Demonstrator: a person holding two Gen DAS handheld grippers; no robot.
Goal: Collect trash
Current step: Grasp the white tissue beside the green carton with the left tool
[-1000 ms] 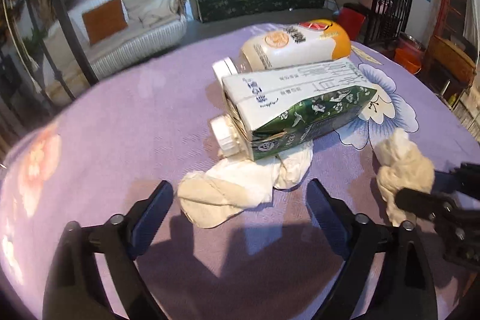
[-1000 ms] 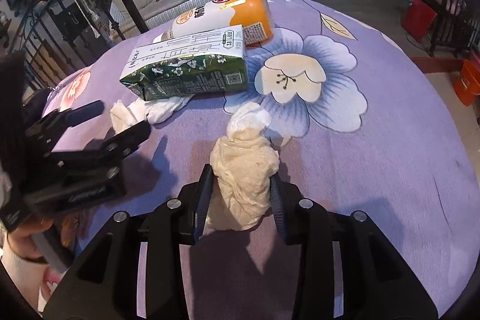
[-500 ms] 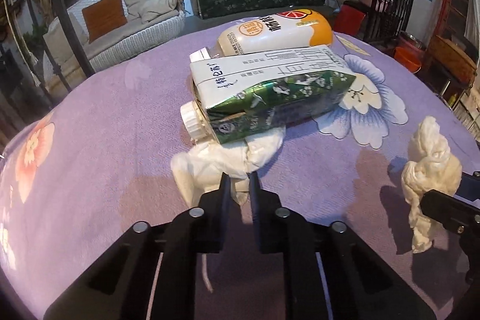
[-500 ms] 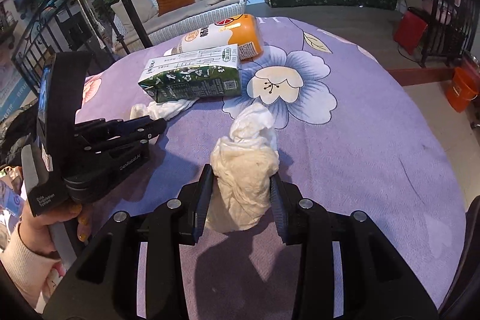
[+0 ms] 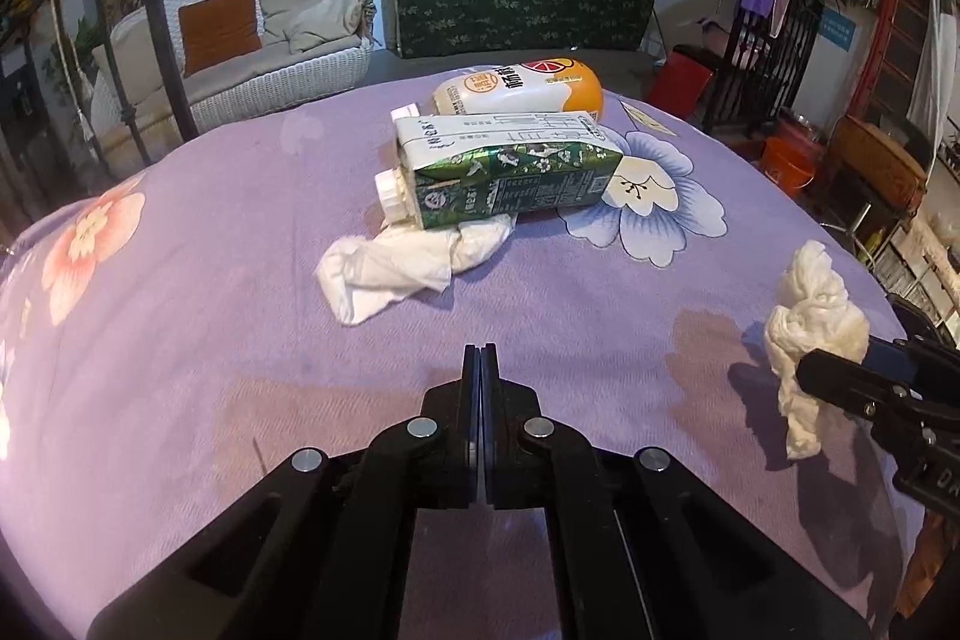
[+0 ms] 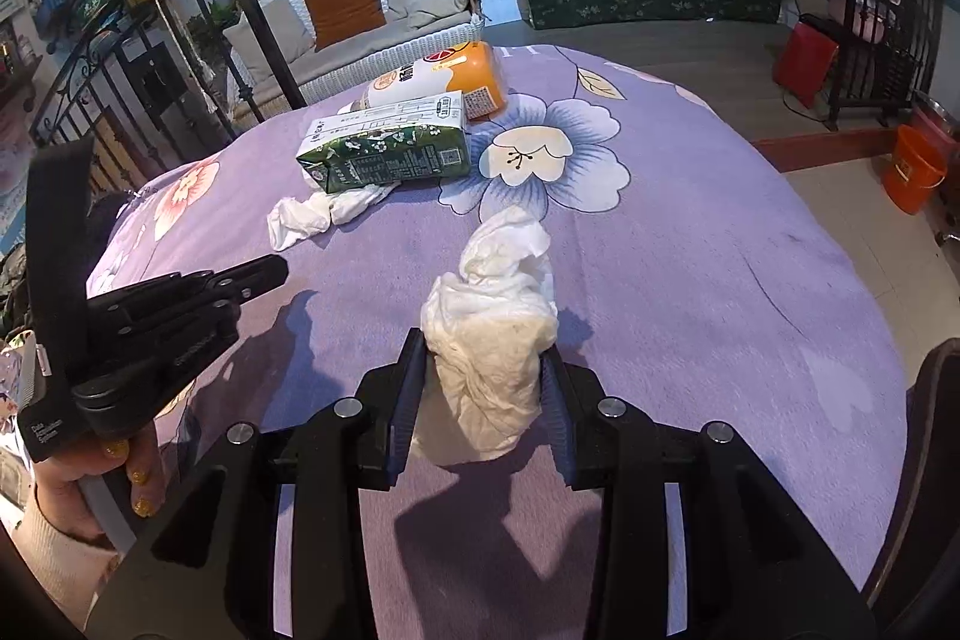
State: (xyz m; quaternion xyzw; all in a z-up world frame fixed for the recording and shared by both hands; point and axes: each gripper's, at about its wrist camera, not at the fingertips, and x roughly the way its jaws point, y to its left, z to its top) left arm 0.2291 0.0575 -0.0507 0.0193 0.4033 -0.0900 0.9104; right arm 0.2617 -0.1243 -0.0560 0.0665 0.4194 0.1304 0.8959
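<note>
Purple flowered cloth covers the table [image 5: 198, 244], and beyond it we see a white wicker swing seat [image 5: 270, 58] with an orange cushion.

We hold a crumpled tissue wad [image 6: 492, 334] in our right gripper [image 6: 485, 400], its two fingers pressed against the wad's sides; the lower end of the tissue hangs below the pads and its upper end stands above them. That gripper angles downward toward the cloth, and the wad is raised off the table, casting a shadow beneath.

Our left gripper [image 5: 480, 370] also tilts down over bare cloth, its fingers pressed flat together with nothing between them. From the right wrist view we see it off to the left, gripped by a hand [image 6: 114, 478] with a pale sleeve at the wrist.

A second crumpled tissue [image 5: 408, 268] lies on the cloth ahead of the left gripper, apart from it, one end tucked under a green and white carton [image 5: 510, 172] lying on its side. Just behind the carton lies an orange and white bottle [image 5: 522, 88], touching it.
</note>
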